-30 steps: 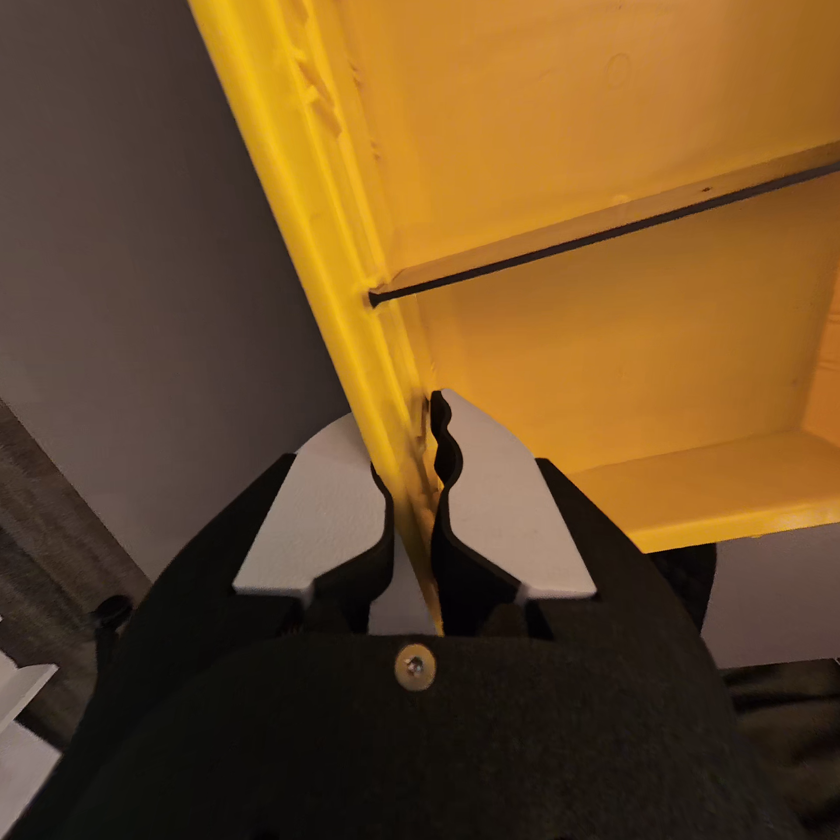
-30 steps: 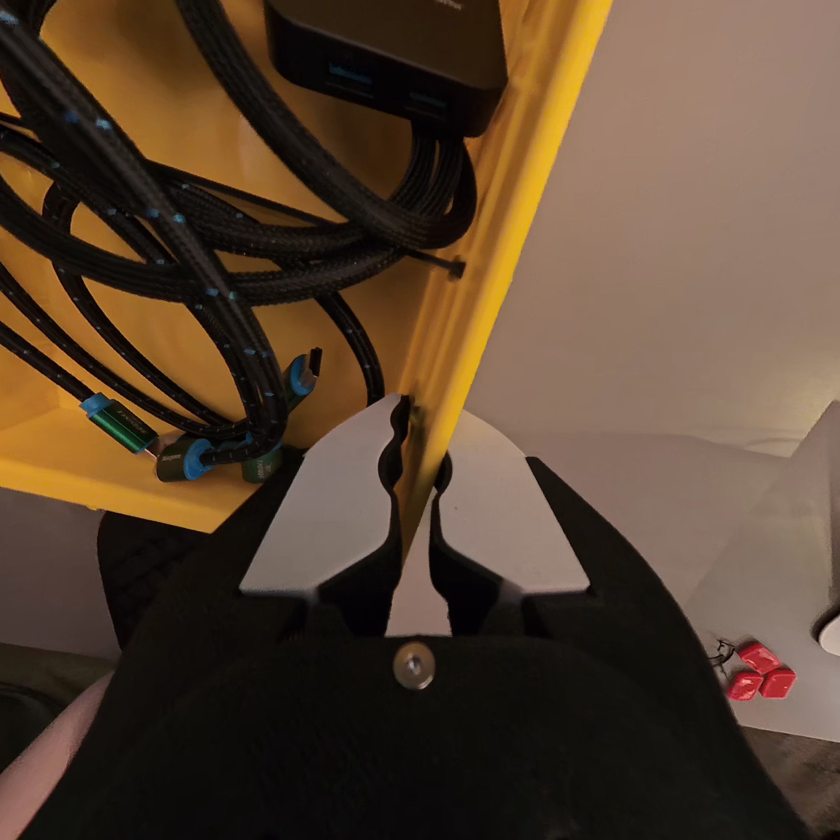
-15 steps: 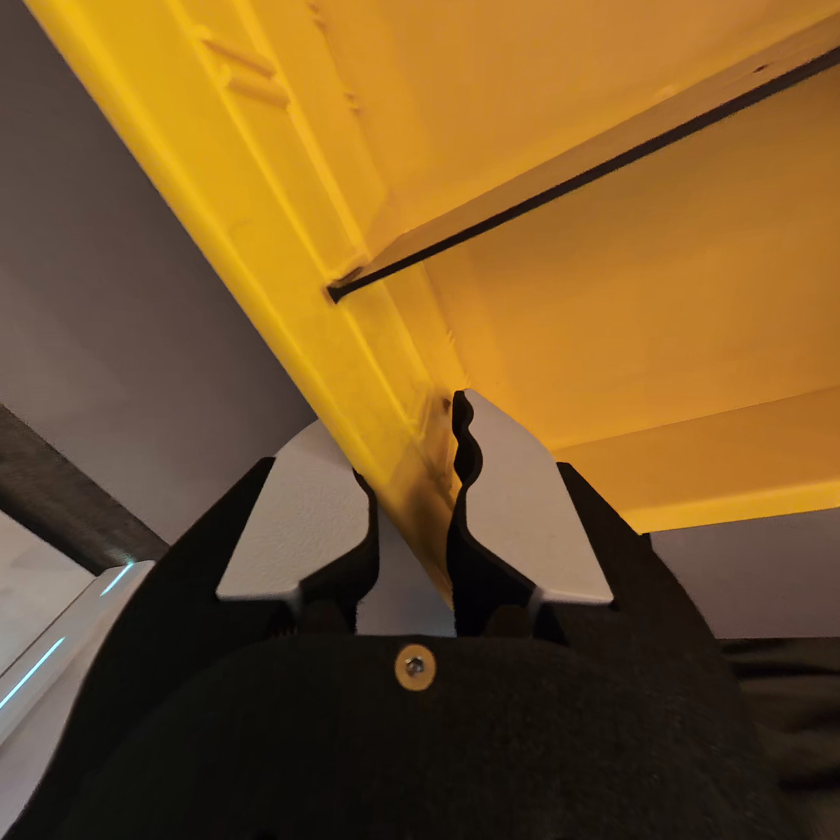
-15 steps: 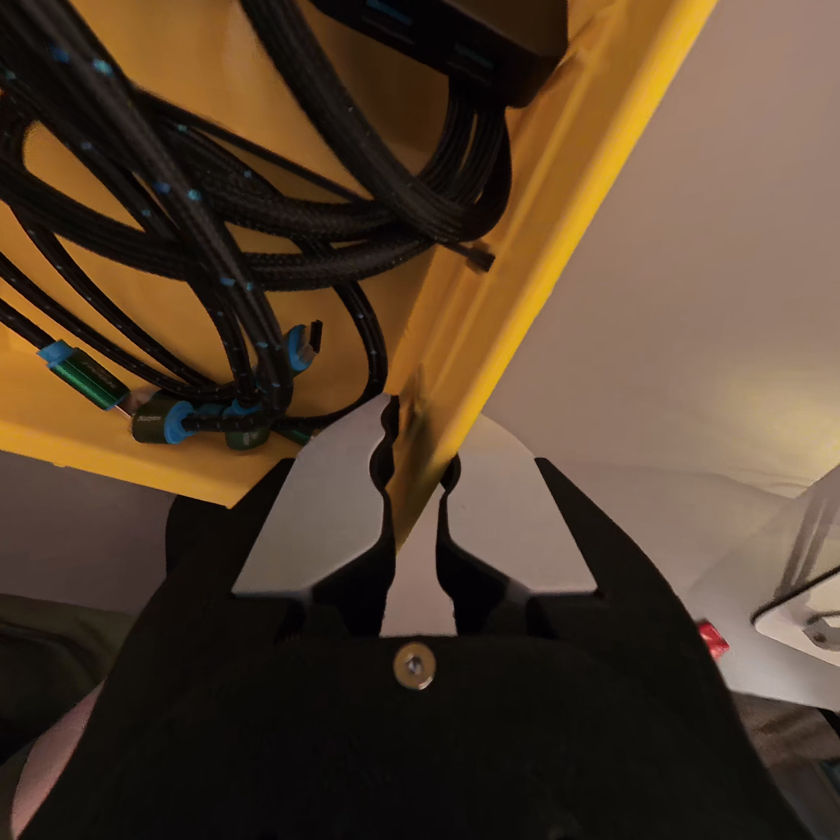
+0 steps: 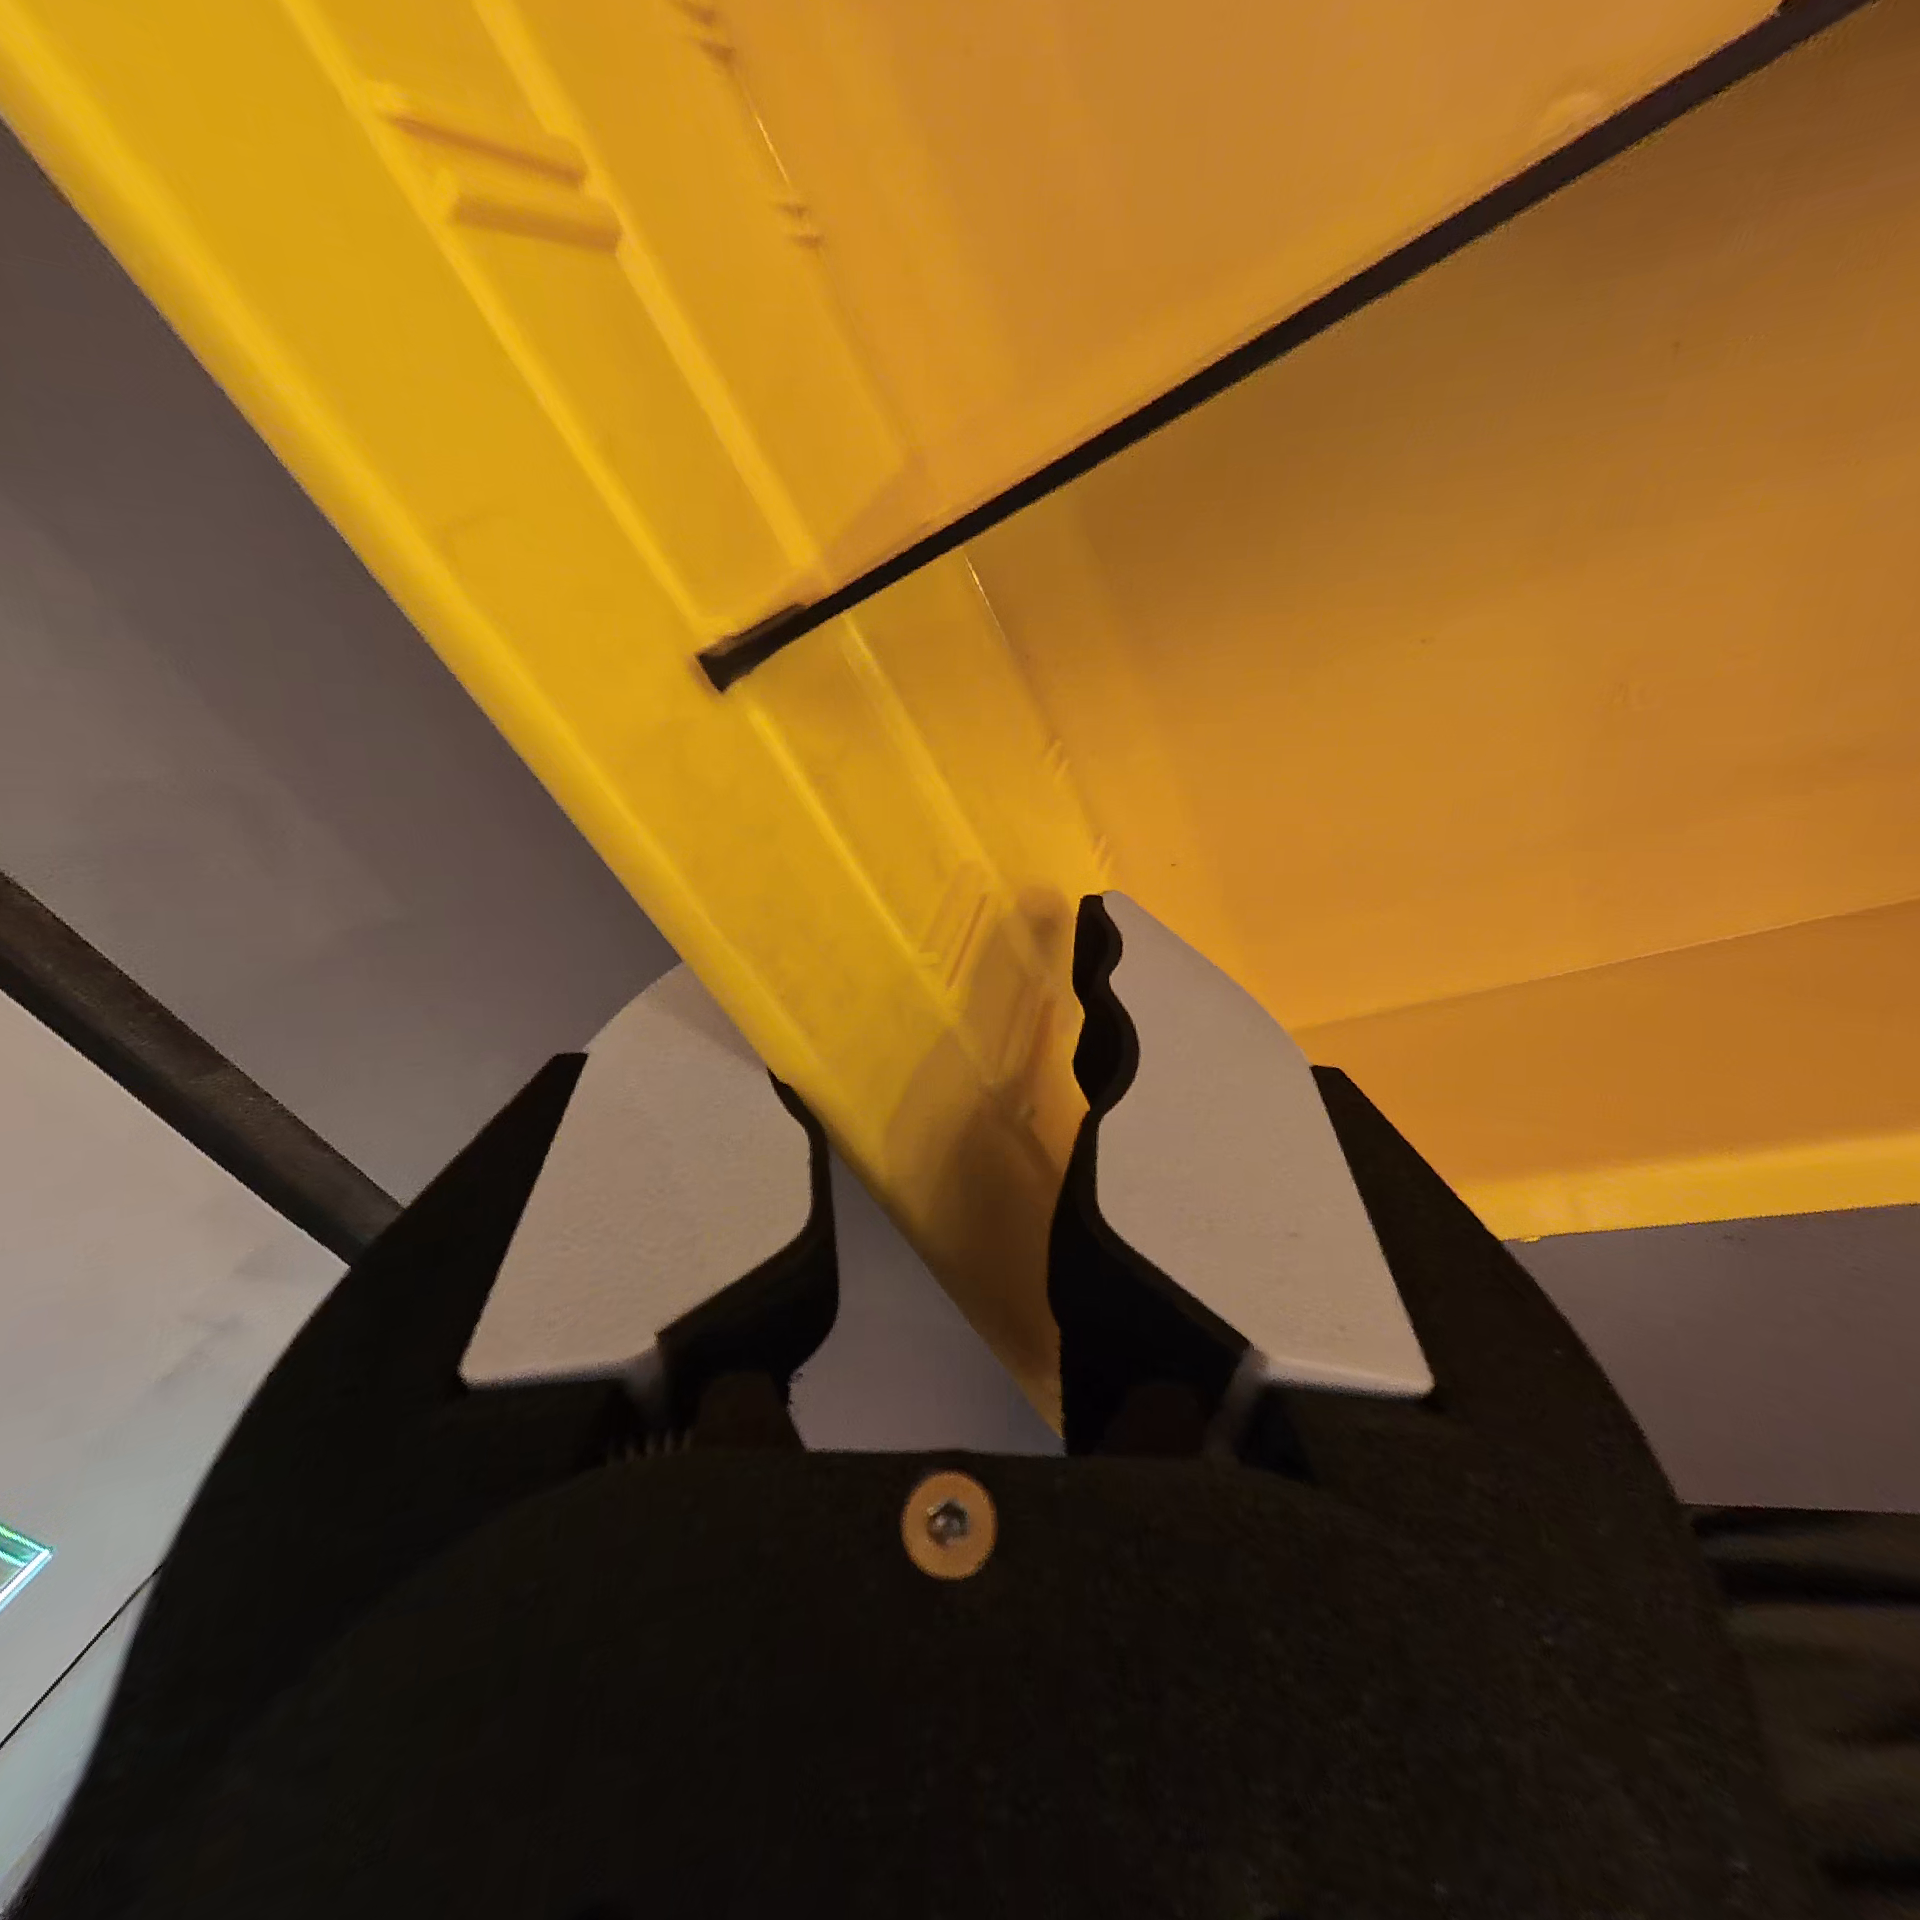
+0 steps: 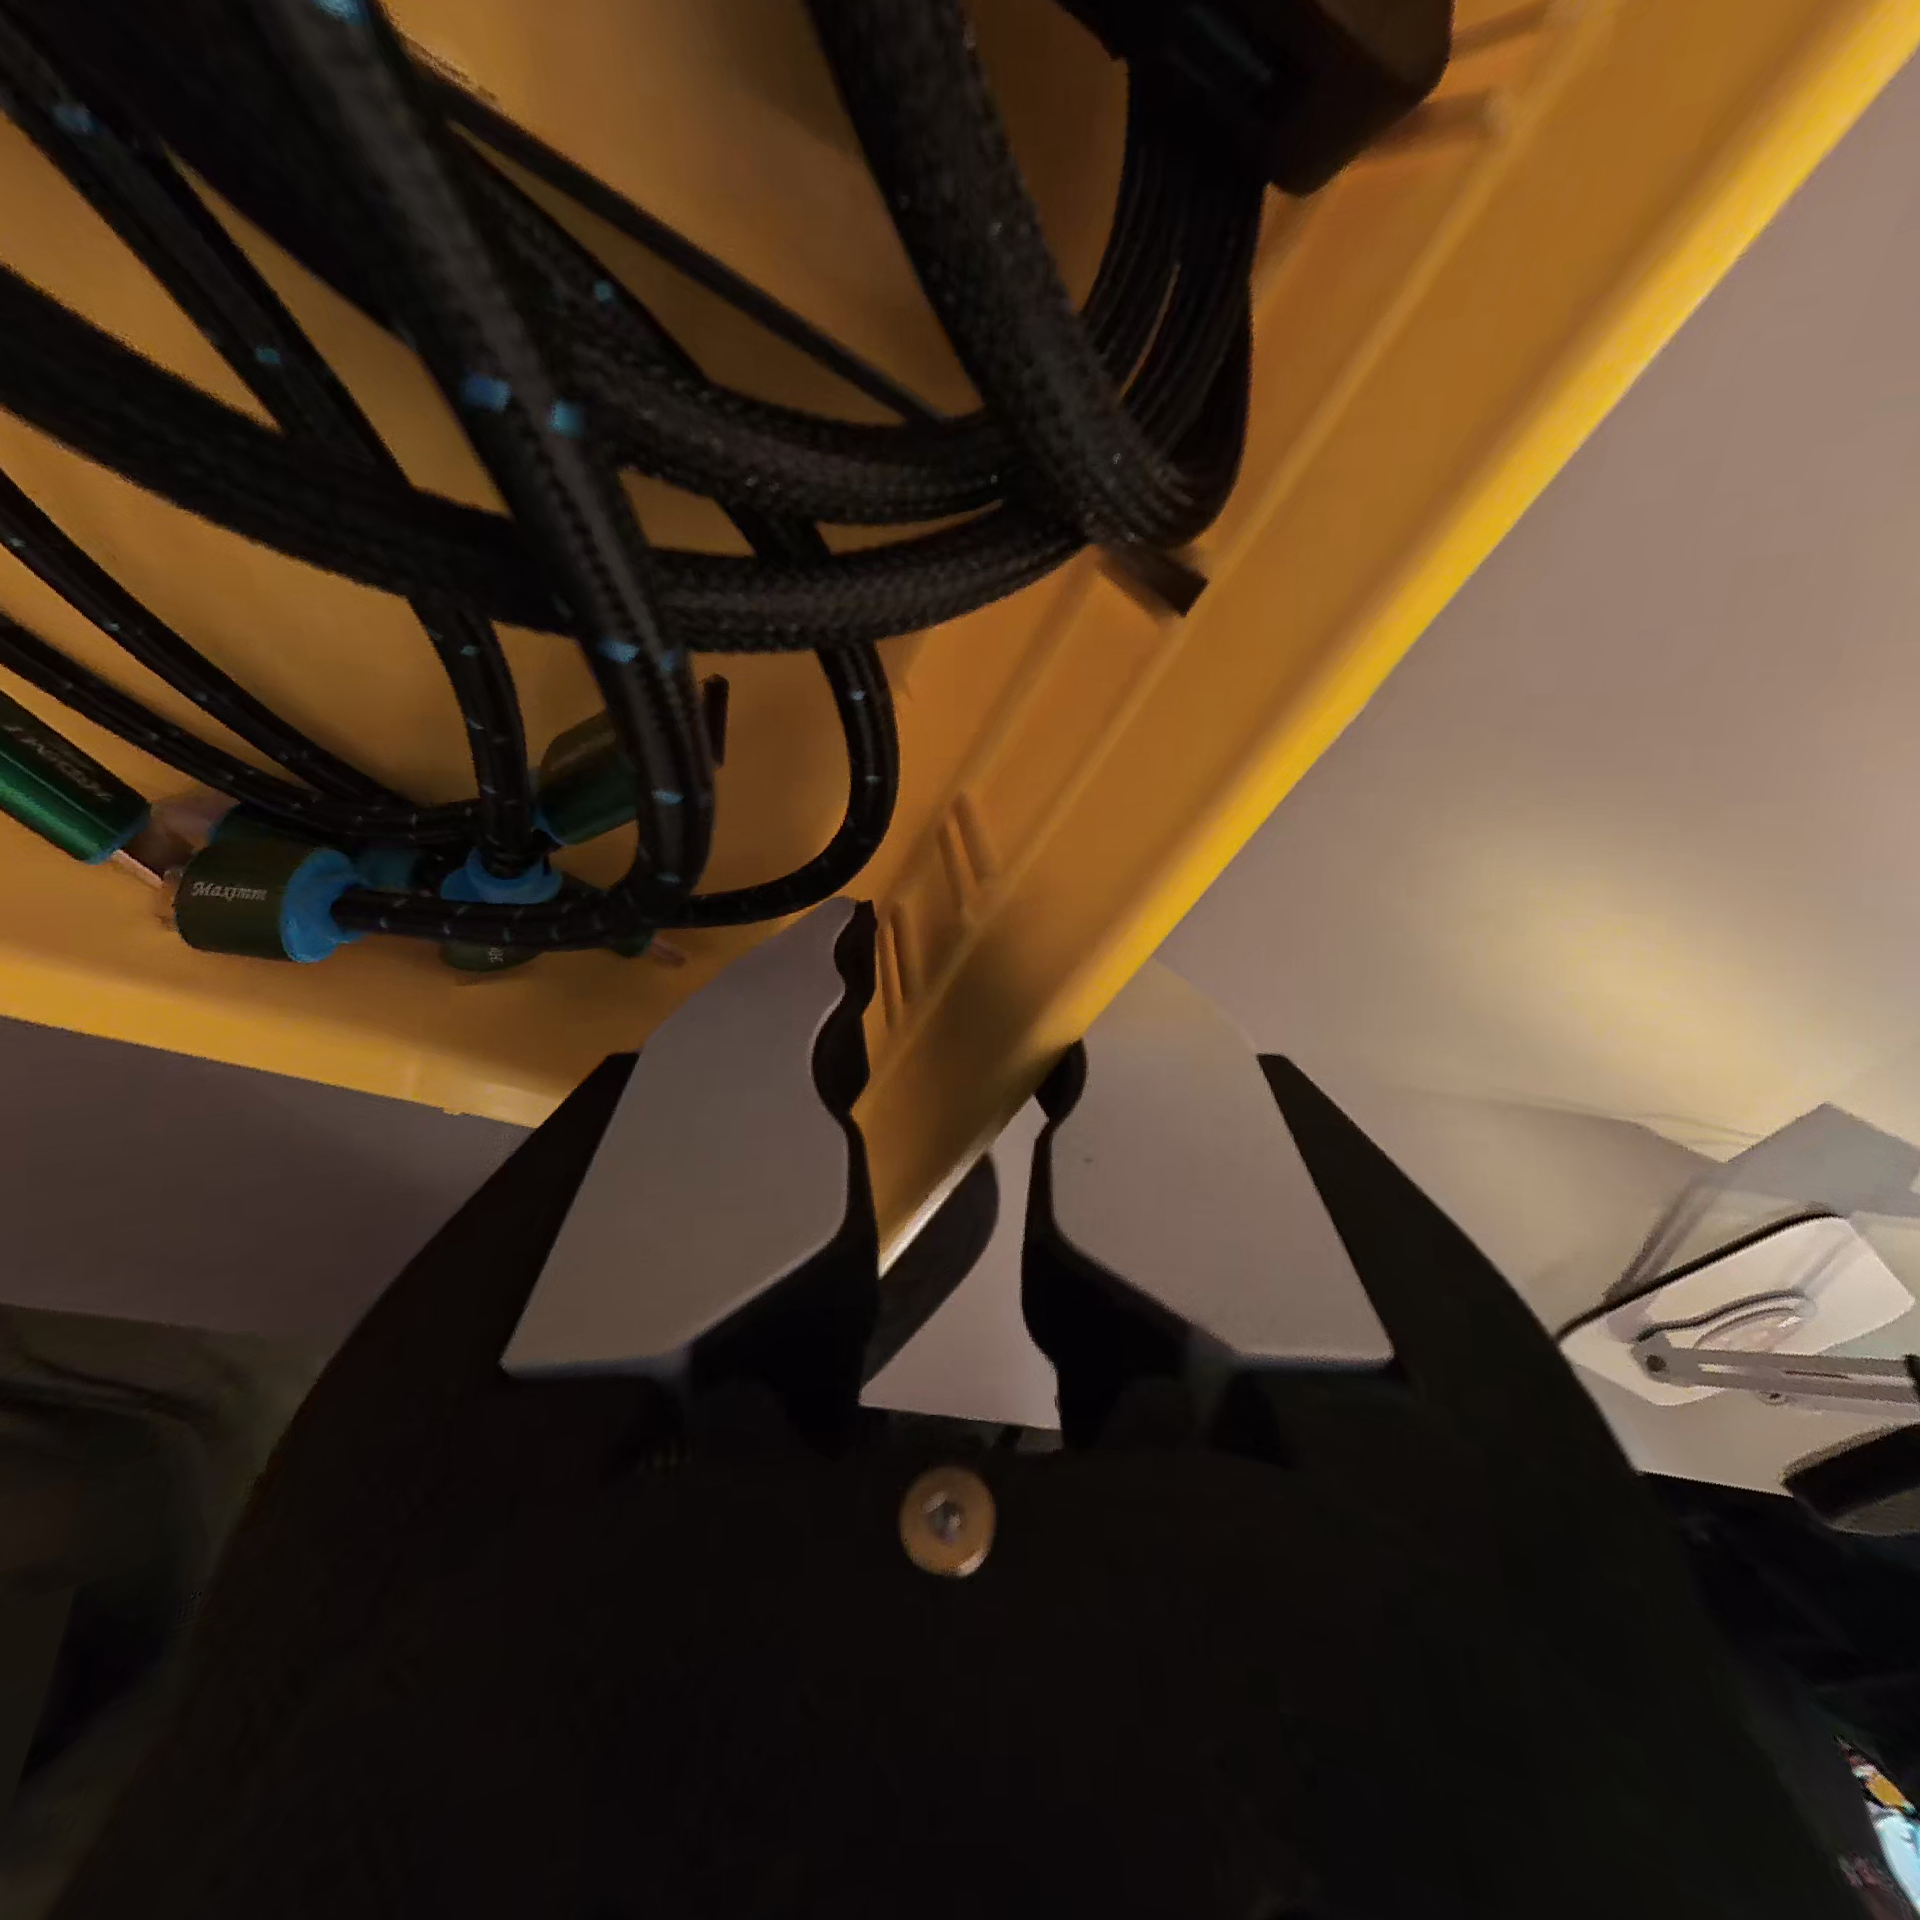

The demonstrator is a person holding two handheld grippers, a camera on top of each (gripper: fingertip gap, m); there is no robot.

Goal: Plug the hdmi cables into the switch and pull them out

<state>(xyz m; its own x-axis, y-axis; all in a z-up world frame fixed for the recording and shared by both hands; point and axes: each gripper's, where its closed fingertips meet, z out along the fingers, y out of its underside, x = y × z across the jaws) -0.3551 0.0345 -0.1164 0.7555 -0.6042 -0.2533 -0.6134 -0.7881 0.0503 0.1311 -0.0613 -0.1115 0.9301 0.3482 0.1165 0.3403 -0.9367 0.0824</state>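
A yellow bin's left rim [image 5: 644,582] runs between the fingers of my left gripper [image 5: 914,966]. Its jaws stand wide and loose around the rim, so it is open. The bin's right rim [image 6: 1195,727] runs between the fingers of my right gripper [image 6: 997,956], which is also open around it. Inside the bin lie several black braided HDMI cables [image 6: 727,499]. Their green plugs with blue collars [image 6: 249,894] lie near the bin's front wall. The black switch [image 6: 1309,73] sits at the top edge, mostly cut off. The left wrist view shows bare bin compartments.
A thin black divider [image 5: 1247,343] crosses the bin in the left wrist view. A dark strip [image 5: 156,1091] runs across the pale surface at the left. A white device with a metal arm [image 6: 1766,1299] lies to the right of the bin. There is about 50 cm between the tips of the two grippers.
Both grippers were shut on the bin's rims and have opened wider step by step, letting go. Both views have swung, so the rims now run more slantwise.
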